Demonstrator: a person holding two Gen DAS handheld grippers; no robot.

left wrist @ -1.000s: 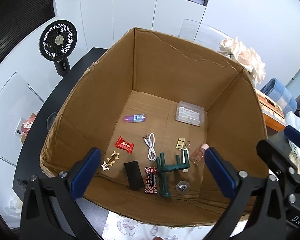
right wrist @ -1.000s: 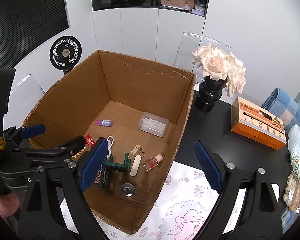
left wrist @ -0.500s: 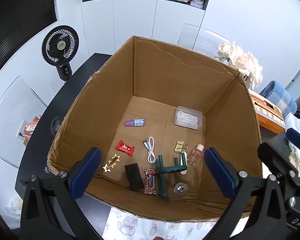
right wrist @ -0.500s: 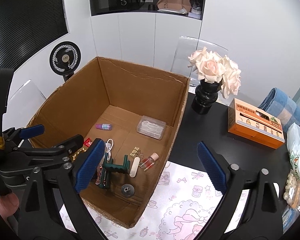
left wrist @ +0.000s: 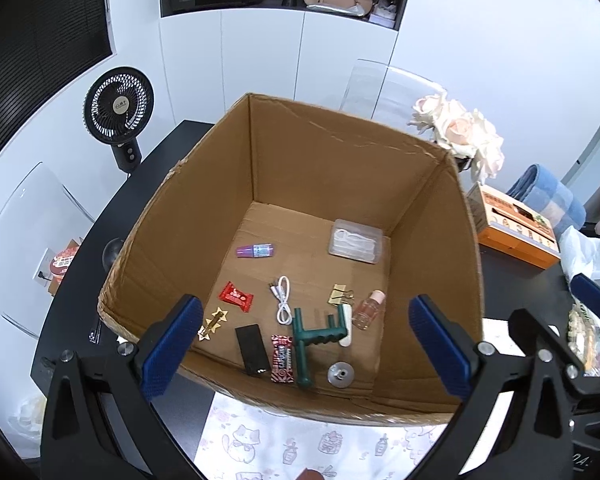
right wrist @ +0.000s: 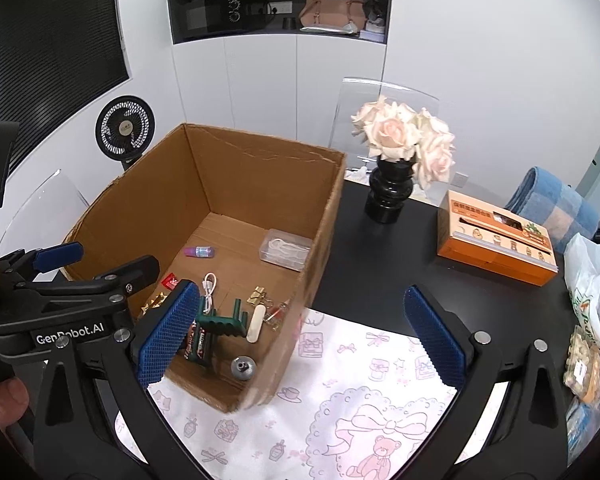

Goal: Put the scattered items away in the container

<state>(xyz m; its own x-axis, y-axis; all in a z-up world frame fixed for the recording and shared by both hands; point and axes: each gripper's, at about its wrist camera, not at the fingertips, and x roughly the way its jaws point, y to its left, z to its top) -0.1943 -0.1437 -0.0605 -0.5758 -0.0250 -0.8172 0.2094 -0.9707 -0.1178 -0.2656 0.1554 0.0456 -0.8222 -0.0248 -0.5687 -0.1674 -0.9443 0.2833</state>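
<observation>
An open cardboard box (left wrist: 188, 248) (right wrist: 140, 208) stands on the black table. On its floor lie a purple mini bottle (left wrist: 256, 251), a clear plastic case (left wrist: 356, 240), a red packet (left wrist: 236, 296), a white cable (left wrist: 283, 304), a gold binder clip (left wrist: 340, 294), a pink-capped bottle (left wrist: 368, 308), a green tool (left wrist: 312, 336), a black block (left wrist: 253, 348), a candy bar (left wrist: 282, 360), a star hair clip (left wrist: 212, 324) and a silver knob (left wrist: 340, 374). My left gripper (left wrist: 304, 316) hovers open and empty over the box's near edge. My right gripper (right wrist: 300, 308) is open and empty above the box's right front corner.
A patterned white mat (right wrist: 360, 400) lies under the box's front. Right of the box stand a black vase with pale roses (right wrist: 392, 184), an orange carton (right wrist: 496, 236), a blue towel (right wrist: 552, 204) and a plastic bag (right wrist: 592, 280). A black fan (left wrist: 118, 108) stands at the back left.
Both grippers have drawn up and back from the box, which looks smaller now. The things in the box have not moved, and both grippers stay open.
</observation>
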